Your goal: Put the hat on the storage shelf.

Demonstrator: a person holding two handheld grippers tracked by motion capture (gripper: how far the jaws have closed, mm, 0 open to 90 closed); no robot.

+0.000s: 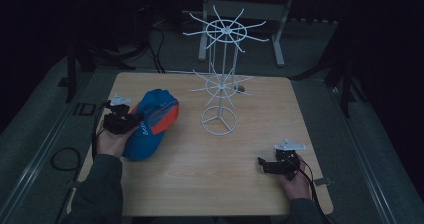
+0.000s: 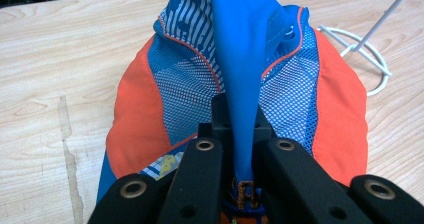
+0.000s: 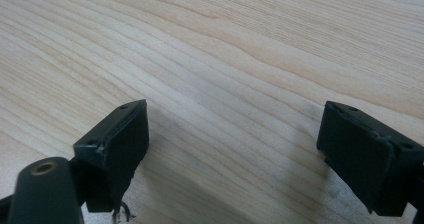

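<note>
A blue and orange cap (image 1: pixel 150 121) lies on the left part of the wooden table (image 1: pixel 210 184). My left gripper (image 1: pixel 131 120) is shut on the cap at its left side. In the left gripper view the jaws pinch a raised fold of the blue cloth of the cap (image 2: pixel 240 84), with orange panels and blue mesh on both sides. My right gripper (image 1: pixel 265 165) rests near the front right of the table, apart from the cap. Its jaws stand wide open over bare wood (image 3: pixel 235 74), nothing between them.
A white wire stand (image 1: pixel 220 74) with two tiers of radiating arms rises at the back middle of the table; its ring base (image 2: pixel 367 59) lies just right of the cap. Black cables trail from both grippers. Dark floor and a metal frame lie beyond the table.
</note>
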